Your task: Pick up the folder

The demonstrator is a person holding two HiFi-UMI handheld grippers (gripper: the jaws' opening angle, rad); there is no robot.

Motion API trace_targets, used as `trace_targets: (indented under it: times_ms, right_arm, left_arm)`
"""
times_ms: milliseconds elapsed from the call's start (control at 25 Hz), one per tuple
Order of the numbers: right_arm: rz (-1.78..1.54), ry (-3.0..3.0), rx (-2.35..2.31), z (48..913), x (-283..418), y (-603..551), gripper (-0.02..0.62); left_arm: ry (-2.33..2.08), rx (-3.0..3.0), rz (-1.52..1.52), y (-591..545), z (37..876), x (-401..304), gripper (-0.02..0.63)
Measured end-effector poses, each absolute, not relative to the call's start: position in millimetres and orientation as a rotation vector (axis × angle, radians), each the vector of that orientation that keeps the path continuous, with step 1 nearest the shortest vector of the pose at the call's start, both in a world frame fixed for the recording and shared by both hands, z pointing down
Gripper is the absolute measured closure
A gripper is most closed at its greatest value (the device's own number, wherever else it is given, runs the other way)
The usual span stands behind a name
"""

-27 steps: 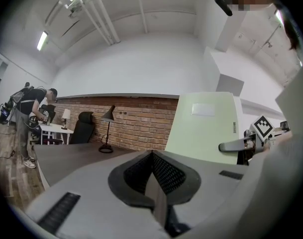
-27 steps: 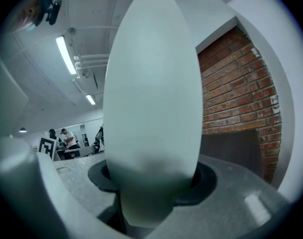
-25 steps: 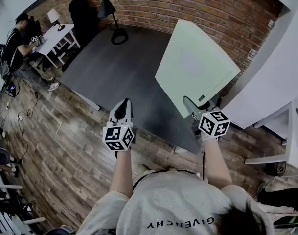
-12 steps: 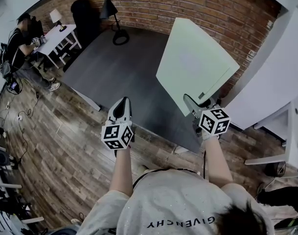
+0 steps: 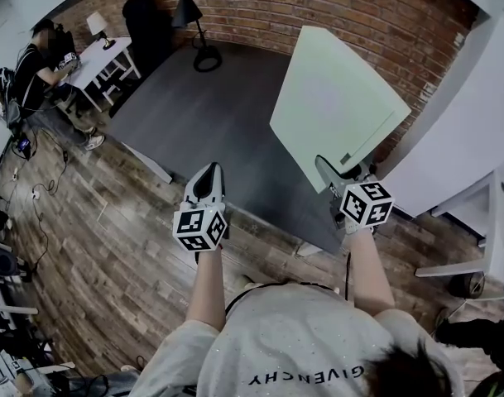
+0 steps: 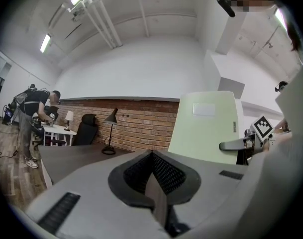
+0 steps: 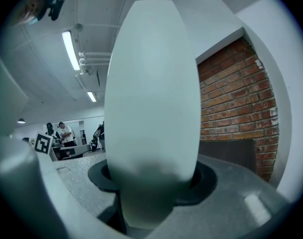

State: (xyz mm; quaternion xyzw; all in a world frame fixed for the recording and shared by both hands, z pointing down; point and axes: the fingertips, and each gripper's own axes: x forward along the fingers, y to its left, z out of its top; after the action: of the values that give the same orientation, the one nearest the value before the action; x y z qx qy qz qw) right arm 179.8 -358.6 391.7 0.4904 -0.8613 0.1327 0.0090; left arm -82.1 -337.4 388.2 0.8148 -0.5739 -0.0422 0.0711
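A pale green folder (image 5: pixel 334 106) stands on edge, lifted off the dark table (image 5: pixel 194 114), with its lower edge clamped in my right gripper (image 5: pixel 330 170). In the right gripper view the folder (image 7: pixel 151 108) fills the middle and sits between the jaws of the right gripper (image 7: pixel 151 198). My left gripper (image 5: pixel 206 179) hovers over the table's near edge, to the left of the folder and apart from it, jaws together with nothing in them. The left gripper view shows the folder (image 6: pixel 206 128) at the right with the right gripper (image 6: pixel 236 144) at its lower corner.
A black desk lamp (image 5: pixel 200 52) stands at the table's far side by the brick wall (image 5: pixel 318 11). A black chair (image 5: pixel 148 23), a white desk (image 5: pixel 98 56) and a seated person (image 5: pixel 32 64) are at the far left. White furniture (image 5: pixel 475 122) stands close on the right.
Both grippers keep their places and the folder stays in the right gripper. Only the person at the far desk has shifted a little.
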Motion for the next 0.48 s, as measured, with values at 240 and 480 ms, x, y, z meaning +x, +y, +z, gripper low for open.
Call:
trace_targets:
  times_ms: [240,480]
  right_arm:
    - [0.419,-2.682,1.546,396.1,178.1,-360.8,0.337]
    - [0.398,-2.661,1.537,403.0,171.7,-359.1,0.337]
  left_arm:
    - [-1.746,2.421,-0.115,-332.1,395.0,-95.9,0.607]
    - [-1.753,2.409,-0.105,-328.7,400.6,-104.3,0.607]
